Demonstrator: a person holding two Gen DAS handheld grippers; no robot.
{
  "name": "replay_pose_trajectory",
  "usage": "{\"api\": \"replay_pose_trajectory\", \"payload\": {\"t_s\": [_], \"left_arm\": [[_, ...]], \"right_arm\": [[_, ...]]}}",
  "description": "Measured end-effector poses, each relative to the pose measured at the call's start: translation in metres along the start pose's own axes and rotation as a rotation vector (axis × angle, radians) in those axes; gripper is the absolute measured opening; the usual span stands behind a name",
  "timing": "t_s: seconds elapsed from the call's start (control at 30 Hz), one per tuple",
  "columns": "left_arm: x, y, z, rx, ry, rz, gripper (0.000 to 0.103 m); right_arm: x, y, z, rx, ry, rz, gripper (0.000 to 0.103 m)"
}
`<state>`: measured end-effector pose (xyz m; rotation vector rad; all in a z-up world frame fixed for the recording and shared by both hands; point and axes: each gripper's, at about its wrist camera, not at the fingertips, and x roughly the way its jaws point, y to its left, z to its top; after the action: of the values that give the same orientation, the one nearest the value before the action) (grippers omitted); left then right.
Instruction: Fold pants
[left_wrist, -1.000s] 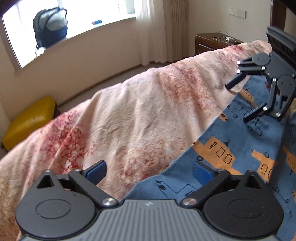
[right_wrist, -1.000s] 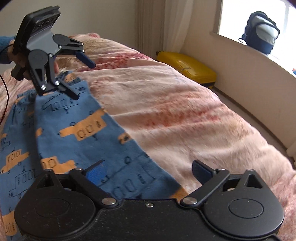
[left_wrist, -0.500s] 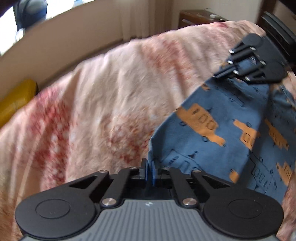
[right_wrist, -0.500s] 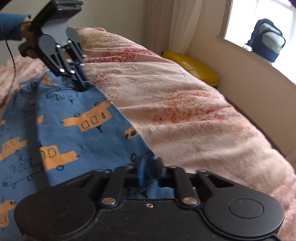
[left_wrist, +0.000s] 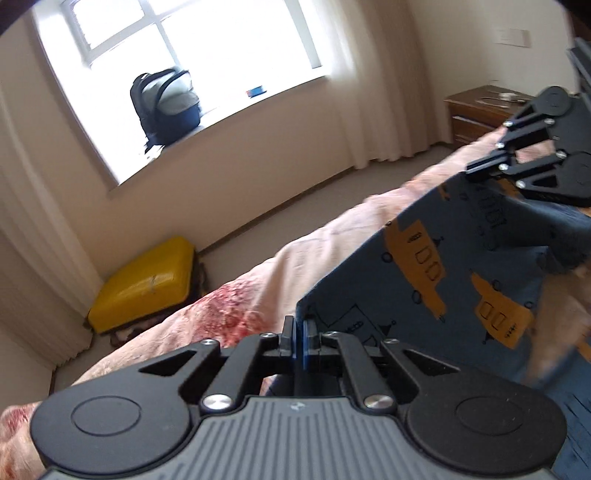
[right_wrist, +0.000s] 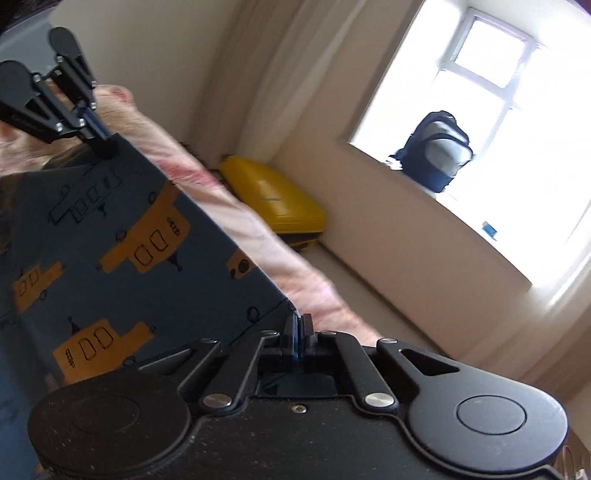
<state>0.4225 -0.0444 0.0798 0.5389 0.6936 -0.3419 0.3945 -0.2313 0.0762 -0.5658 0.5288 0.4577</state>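
The left tool (left_wrist: 298, 332) is pressed together on one corner of the blue pants (left_wrist: 436, 280), pinching the cloth between its pads at the 6 o'clock edge of the left wrist view. The right tool (right_wrist: 297, 328) is likewise clamped on another corner of the same pants, low in its own view. The fabric, printed with orange vehicles, runs taut between the two tools: from the left one it stretches toward 2 o'clock, where the right tool grips it, and from the right one toward 10 o'clock, where the left tool holds it. The stretched edge is lifted clear of the pink bedspread (left_wrist: 258, 291) on the bed. Beyond the bed a yellow suitcase (left_wrist: 144, 280) lies on the floor at 9 o'clock, and a dark backpack (left_wrist: 166, 107) sits on the windowsill at 11 o'clock.
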Motion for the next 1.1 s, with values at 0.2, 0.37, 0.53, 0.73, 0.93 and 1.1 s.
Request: {"api": "replay_pose_trajectory", "payload": {"t_s": [0.2, 0.37, 0.53, 0.73, 0.93, 1.1], "left_arm": [[0.060, 0.001, -0.010, -0.064, 0.081, 0.030, 0.003], [0.064, 0.014, -0.022, -0.114, 0.085, -0.026, 0.022], [0.027, 0.073, -0.038, -0.255, -0.005, -0.128, 0.079], [0.006, 0.127, -0.079, -0.320, 0.040, -0.114, 0.079], [0.002, 0.123, -0.098, -0.309, 0.067, -0.262, 0.079], [0.014, 0.099, -0.091, -0.267, 0.144, -0.289, 0.052]], "right_arm": [[0.079, 0.017, 0.003, -0.071, 0.150, -0.021, 0.000], [0.102, 0.014, -0.003, -0.045, 0.170, -0.015, 0.000], [0.087, 0.004, -0.008, 0.016, 0.119, -0.011, 0.024], [0.070, -0.007, -0.004, 0.092, 0.024, 0.043, 0.068], [0.074, 0.004, 0.008, 0.074, 0.019, 0.130, 0.071], [0.077, 0.023, 0.022, 0.034, 0.022, 0.199, 0.077]]}}
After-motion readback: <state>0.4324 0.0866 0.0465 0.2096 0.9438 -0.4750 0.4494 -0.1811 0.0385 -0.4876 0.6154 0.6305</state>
